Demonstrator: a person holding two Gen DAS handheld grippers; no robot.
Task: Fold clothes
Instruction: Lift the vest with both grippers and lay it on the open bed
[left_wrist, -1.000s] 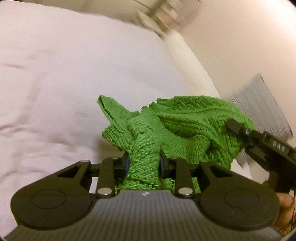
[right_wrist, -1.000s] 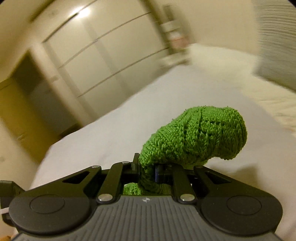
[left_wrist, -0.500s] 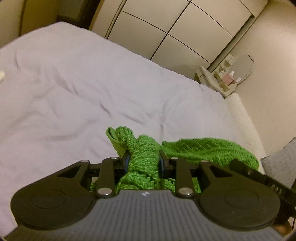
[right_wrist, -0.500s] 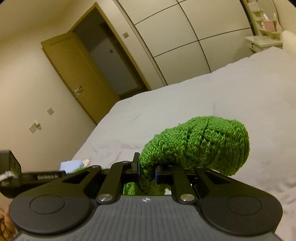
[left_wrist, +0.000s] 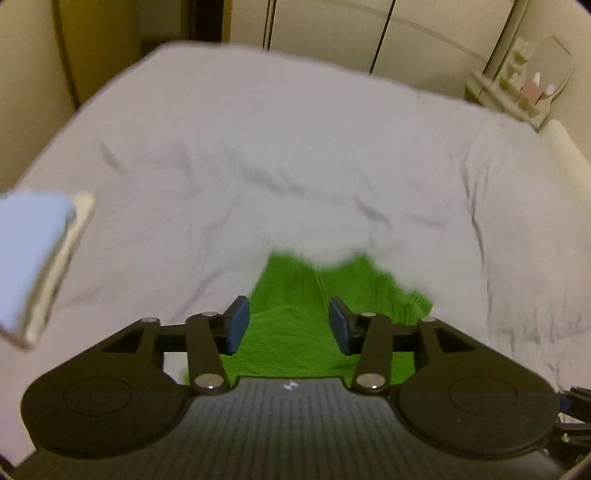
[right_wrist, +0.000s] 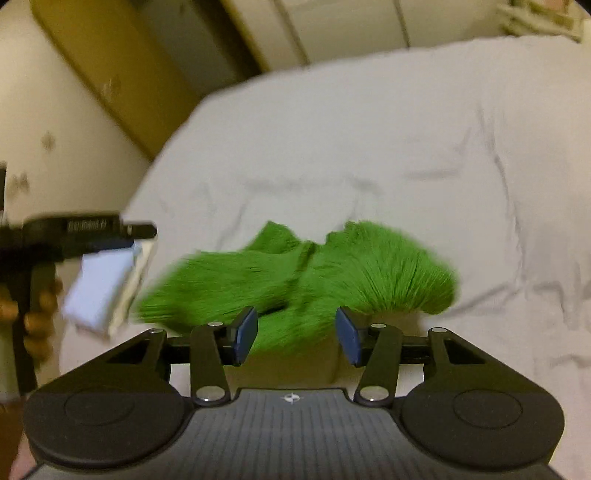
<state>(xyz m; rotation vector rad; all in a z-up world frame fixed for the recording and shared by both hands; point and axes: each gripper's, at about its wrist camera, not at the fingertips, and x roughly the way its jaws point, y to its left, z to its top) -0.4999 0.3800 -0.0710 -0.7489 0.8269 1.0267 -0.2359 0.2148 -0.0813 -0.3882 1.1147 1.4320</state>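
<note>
A green knitted garment (left_wrist: 295, 328) lies bunched on the pale bed sheet (left_wrist: 258, 155), blurred by motion. My left gripper (left_wrist: 289, 325) hangs over its near edge; its jaws are opening, the blue pads stand apart and the knit between them is not pressed. In the right wrist view the same green garment (right_wrist: 332, 273) spreads just ahead of my right gripper (right_wrist: 297, 335), whose jaws are also opening with their pads clear of the knit. The left gripper (right_wrist: 140, 230) shows at the left edge there, held by a hand (right_wrist: 33, 314).
A folded pale blue and white stack (left_wrist: 33, 258) lies at the bed's left side, also visible as the folded stack (right_wrist: 103, 291). Behind the bed stand a wooden door (right_wrist: 122, 74), white wardrobe panels (left_wrist: 332, 33) and a small shelf with bottles (left_wrist: 524, 85).
Both grippers swung with the green garment, lowered it onto the sheet and let go: the pads that pinched the knit now stand apart. The folded stack has come into view.
</note>
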